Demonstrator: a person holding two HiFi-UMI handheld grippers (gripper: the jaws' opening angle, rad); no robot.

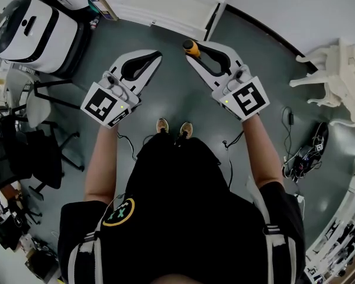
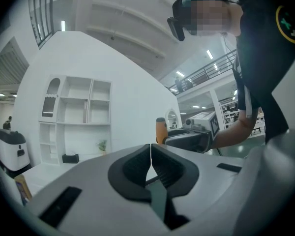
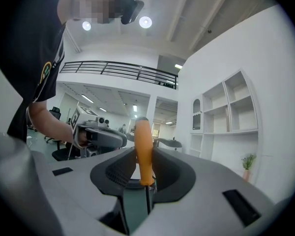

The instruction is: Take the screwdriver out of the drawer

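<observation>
Looking down in the head view, the person stood on a grey floor with both grippers held out level. The left gripper had its jaws pressed together with nothing between them. The right gripper held the screwdriver, its orange handle showing at the jaw tips, in the air above the floor.

In the left gripper view, the dark pads met along one line, empty. Beyond them was the right gripper with the orange handle standing up from it, and white shelves behind.

In the right gripper view, the jaws stood narrowly apart, clamped on the upright handle, with the dark shaft running down below. The left gripper hung beyond, to the left.
</observation>
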